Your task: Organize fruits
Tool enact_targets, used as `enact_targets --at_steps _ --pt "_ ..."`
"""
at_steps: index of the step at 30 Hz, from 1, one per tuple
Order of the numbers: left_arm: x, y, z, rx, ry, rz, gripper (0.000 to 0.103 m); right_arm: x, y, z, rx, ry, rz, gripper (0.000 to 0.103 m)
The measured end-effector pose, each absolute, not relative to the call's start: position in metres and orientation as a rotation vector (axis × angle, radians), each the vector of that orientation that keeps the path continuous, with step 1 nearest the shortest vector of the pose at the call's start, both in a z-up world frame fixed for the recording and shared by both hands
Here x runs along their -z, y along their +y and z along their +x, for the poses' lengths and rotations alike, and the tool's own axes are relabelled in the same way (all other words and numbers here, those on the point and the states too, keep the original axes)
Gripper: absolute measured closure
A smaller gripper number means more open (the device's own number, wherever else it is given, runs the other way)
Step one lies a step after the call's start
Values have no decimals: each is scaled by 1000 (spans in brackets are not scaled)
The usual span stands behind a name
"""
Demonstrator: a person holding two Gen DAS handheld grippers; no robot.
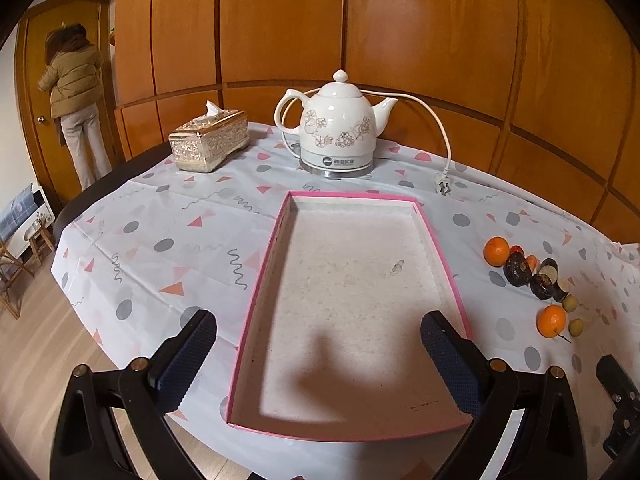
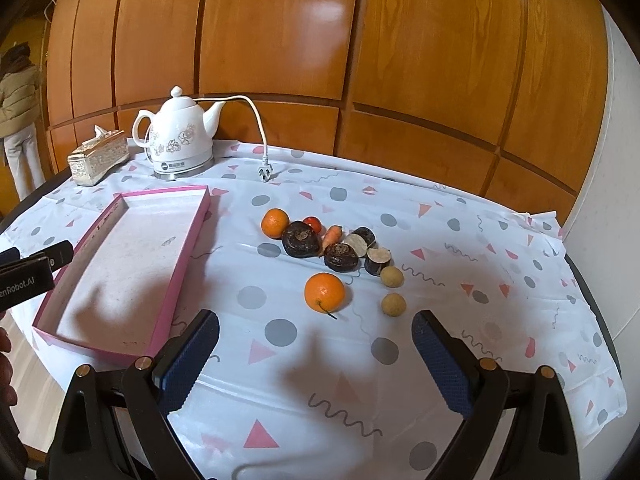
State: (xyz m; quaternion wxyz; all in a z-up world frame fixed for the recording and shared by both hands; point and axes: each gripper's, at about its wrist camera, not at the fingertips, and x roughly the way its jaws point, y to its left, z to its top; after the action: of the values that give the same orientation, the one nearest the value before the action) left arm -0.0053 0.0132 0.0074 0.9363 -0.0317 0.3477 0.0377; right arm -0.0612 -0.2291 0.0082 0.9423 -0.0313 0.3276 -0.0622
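Shallow pink-rimmed cardboard tray (image 2: 120,264) is empty inside, open from above. Bare patterned tablecloth on the table (image 2: 360,380) between the right hand-held gripper (image 2: 316,360) and the fruit cluster: clear approach. Nearest orange tangerine (image 2: 324,292) stands apart from the dark round fruits (image 2: 316,246), which touch each other. White ceramic kettle (image 2: 180,140), its loose cord plug (image 2: 266,172) and gold tissue box (image 2: 98,156) crowd the far edge.

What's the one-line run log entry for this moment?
stage: not started | left tool: open over pink tray | right tool: open, facing near orange | tray: no fruit
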Motion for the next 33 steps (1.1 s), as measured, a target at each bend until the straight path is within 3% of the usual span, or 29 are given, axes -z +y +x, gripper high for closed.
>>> enact_targets --at_steps 33 --pt "-7 2 -3 -38 712 -28 0 -8 -248 -65 155 670 -15 4"
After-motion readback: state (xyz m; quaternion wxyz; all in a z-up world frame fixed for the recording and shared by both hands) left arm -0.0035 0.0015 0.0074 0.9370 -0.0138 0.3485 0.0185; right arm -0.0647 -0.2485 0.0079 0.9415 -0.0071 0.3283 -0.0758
